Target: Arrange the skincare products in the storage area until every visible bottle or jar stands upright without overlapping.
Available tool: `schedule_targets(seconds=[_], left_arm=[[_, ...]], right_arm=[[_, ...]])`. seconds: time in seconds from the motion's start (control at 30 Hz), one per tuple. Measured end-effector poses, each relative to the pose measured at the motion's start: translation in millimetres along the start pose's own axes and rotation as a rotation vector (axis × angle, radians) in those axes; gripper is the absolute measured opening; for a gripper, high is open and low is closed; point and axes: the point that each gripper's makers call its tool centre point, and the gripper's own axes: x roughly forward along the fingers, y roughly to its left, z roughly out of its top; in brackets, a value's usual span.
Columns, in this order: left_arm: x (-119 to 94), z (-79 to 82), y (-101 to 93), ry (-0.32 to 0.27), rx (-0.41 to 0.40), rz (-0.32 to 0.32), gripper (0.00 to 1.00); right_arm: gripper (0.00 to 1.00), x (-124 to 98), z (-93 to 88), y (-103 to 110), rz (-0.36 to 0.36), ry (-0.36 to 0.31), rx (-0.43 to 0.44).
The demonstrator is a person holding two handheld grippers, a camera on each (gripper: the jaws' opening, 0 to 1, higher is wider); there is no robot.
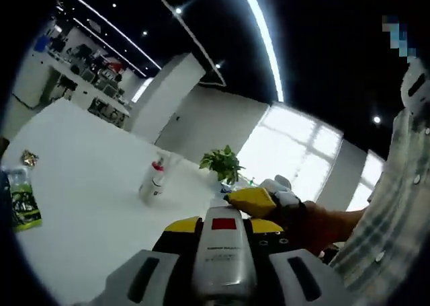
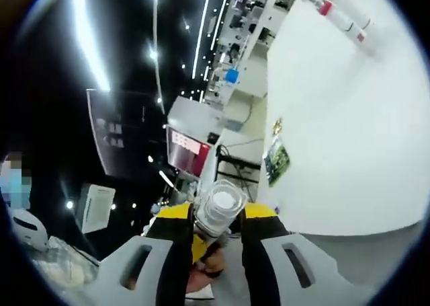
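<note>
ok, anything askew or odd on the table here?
One clear bottle with a red collar lies tipped on the white table, not upright. A green packet lies flat near the table's edge. The left gripper holds a white tube; the right gripper holds a clear jar.

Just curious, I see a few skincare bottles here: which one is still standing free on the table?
The clear bottle with the red collar, upright and alone on the white table. The white tube sits in the left gripper; the clear-capped jar in the right gripper.

Left tongs [image 1: 224, 235] and right tongs [image 2: 216, 228] both clamped, raised
</note>
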Motion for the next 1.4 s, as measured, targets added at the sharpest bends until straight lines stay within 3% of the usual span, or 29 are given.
schedule_targets(seconds=[0.07,0.17,0.2,0.27,0.33,0.37,0.4,0.43,0.47,0.53,0.57,0.6,0.63,0.67,0.73,0.8,0.87,0.93,1.03,1.17,1.3,1.4], left_arm=[[1.0,-5.0,0.0,0.032,0.042,0.010,0.26],[0.8,-20.8,0.8,0.146,0.146,0.012,0.26],[1.8,-19.1,0.4,0.140,0.185,0.014,0.26],[2.8,-18.6,-3.6,0.148,0.216,0.003,0.26],[3.4,-17.7,-4.1,0.150,0.169,-0.014,0.26],[2.0,-31.5,-2.6,0.224,0.129,-0.012,0.26],[3.6,-30.8,-2.4,0.201,0.143,-0.012,0.27],[3.9,-33.3,-2.9,0.195,0.122,-0.019,0.27],[2.7,-35.6,-9.1,0.175,0.027,-0.065,0.28],[-0.8,-35.8,-19.6,0.201,-0.127,-0.158,0.29],[-0.4,-32.1,-20.8,0.188,-0.187,-0.185,0.29],[-2.3,-25.6,-26.5,0.161,-0.286,-0.248,0.29],[-3.2,-21.2,-27.8,0.141,-0.343,-0.272,0.30],[-4.9,-12.7,-30.3,0.096,-0.367,-0.302,0.31],[-8.1,-6.2,-34.8,0.064,-0.355,-0.339,0.29],[-9.8,-7.2,-38.3,0.068,-0.340,-0.354,0.29],[-10.4,-8.5,-44.1,0.076,-0.333,-0.384,0.29],[-9.4,-9.9,-46.7,0.081,-0.327,-0.394,0.28],[-12.4,-7.6,-43.1,0.070,-0.303,-0.377,0.28],[-17.6,11.3,-28.3,-0.043,-0.288,-0.307,0.26],[-18.1,14.0,-20.8,-0.057,-0.273,-0.263,0.26],[-16.7,12.9,-11.0,-0.063,-0.239,-0.190,0.25]], right_arm=[[0.25,-0.7,0.1,-2.7,-0.002,0.008,0.014],[0.23,-2.6,-4.6,0.0,0.003,0.054,0.002],[0.23,-5.7,-8.1,-2.8,-0.009,0.091,-0.034],[0.23,-7.7,-5.3,1.5,0.000,0.087,-0.057],[0.21,-10.4,-2.6,5.6,0.016,0.088,-0.079],[0.20,-10.3,-0.5,5.9,0.012,0.089,-0.120],[0.20,-12.2,-1.0,-0.7,-0.021,0.130,-0.198],[0.20,-11.7,-2.6,1.3,-0.014,0.156,-0.217],[0.19,-10.2,-3.3,7.1,0.011,0.183,-0.278],[0.19,-9.8,-3.5,9.6,0.016,0.224,-0.387],[0.19,-10.4,-7.7,15.2,0.038,0.262,-0.395],[0.19,-10.0,-7.1,20.6,0.059,0.278,-0.435],[0.19,-11.3,-8.7,28.0,0.086,0.320,-0.505],[0.19,-11.8,-10.2,36.0,0.118,0.340,-0.557],[0.19,-13.3,-13.4,52.2,0.189,0.379,-0.639],[0.19,-12.9,-18.6,60.7,0.227,0.426,-0.707],[0.19,-11.3,-25.8,63.3,0.235,0.495,-0.719],[0.19,-7.7,-30.2,66.9,0.257,0.522,-0.759],[0.19,0.3,-28.0,65.4,0.254,0.495,-0.735],[0.20,11.8,-12.9,67.9,0.242,0.394,-0.646],[0.20,19.4,-8.0,63.7,0.210,0.347,-0.618],[0.20,25.5,-5.6,58.4,0.169,0.316,-0.588]])
